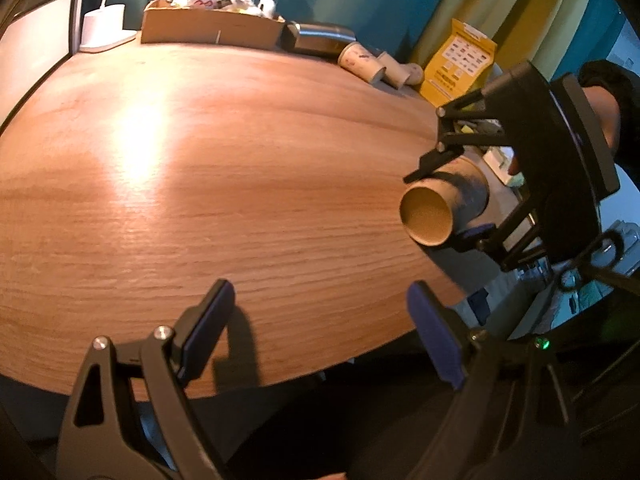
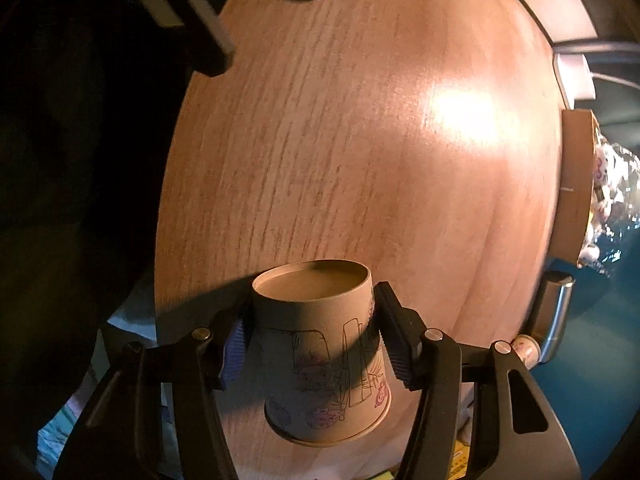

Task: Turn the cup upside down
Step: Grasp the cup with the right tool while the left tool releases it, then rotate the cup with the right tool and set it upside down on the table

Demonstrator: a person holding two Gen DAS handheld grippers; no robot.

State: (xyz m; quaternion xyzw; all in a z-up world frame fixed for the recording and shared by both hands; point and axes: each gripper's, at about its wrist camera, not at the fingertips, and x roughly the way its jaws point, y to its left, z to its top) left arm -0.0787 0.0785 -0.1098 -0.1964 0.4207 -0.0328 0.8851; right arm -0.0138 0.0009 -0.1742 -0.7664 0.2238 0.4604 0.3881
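A brown paper cup with line drawings (image 2: 320, 344) is held between the pads of my right gripper (image 2: 312, 340), which is shut on its side. In the right wrist view its recessed base points away from me and its wide rim lies toward the camera. In the left wrist view the cup (image 1: 440, 208) lies sideways in the air at the table's right edge, base end toward that camera, held by the right gripper (image 1: 444, 200). My left gripper (image 1: 320, 328) is open and empty over the table's near edge.
A round wooden table (image 1: 224, 184) fills both views. At its far side stand a cardboard box (image 1: 208, 30), a white lamp base (image 1: 102, 26), a metal flask (image 1: 320, 38), lying paper cups (image 1: 376, 66) and a yellow packet (image 1: 460, 62).
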